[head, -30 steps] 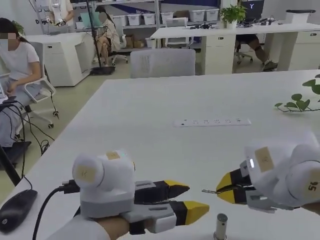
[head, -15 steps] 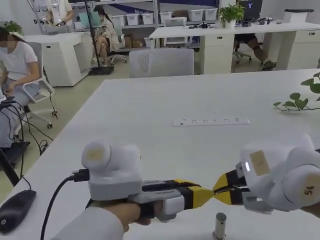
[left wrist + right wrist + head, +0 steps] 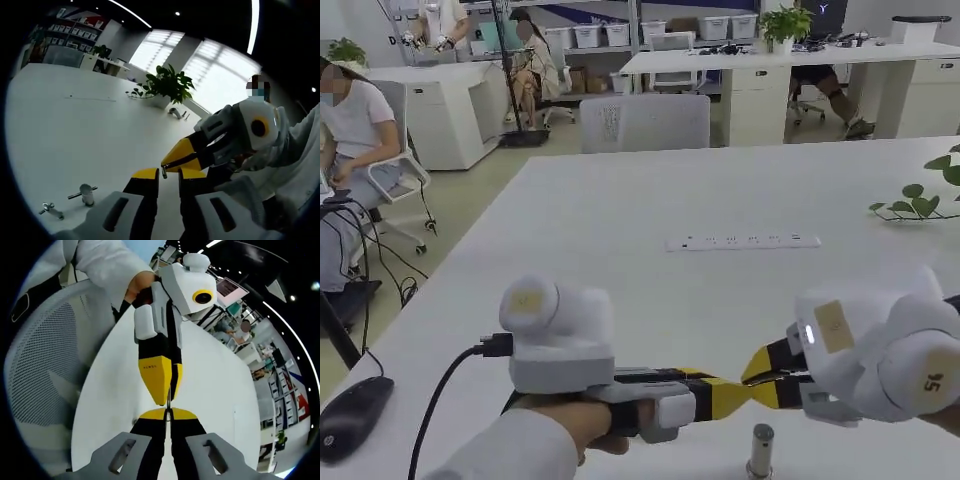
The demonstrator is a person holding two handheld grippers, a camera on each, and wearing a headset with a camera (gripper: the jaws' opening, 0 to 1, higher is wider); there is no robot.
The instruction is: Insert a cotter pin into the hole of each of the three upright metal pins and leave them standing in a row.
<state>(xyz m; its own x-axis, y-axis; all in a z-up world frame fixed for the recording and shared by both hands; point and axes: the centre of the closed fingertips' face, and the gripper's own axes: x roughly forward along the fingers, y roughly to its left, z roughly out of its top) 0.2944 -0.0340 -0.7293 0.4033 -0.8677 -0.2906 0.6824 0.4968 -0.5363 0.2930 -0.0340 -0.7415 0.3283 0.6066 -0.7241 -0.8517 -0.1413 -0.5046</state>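
Aloft, left claw (image 3: 736, 397) tip-to-tip with right claw (image 3: 754, 384); cotter pin (image 3: 164, 174) pinched in right claw.

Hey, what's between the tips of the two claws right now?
A thin cotter pin bridges them. In the left gripper view it sticks out of the right claw, and its end sits between the jaws of the left claw.

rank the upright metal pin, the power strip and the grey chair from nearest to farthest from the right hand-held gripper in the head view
From the right hand-held gripper:
1. upright metal pin, right beside it, at the near edge of the table.
2. power strip, further out, mid-table.
3. grey chair, past the table's far edge.
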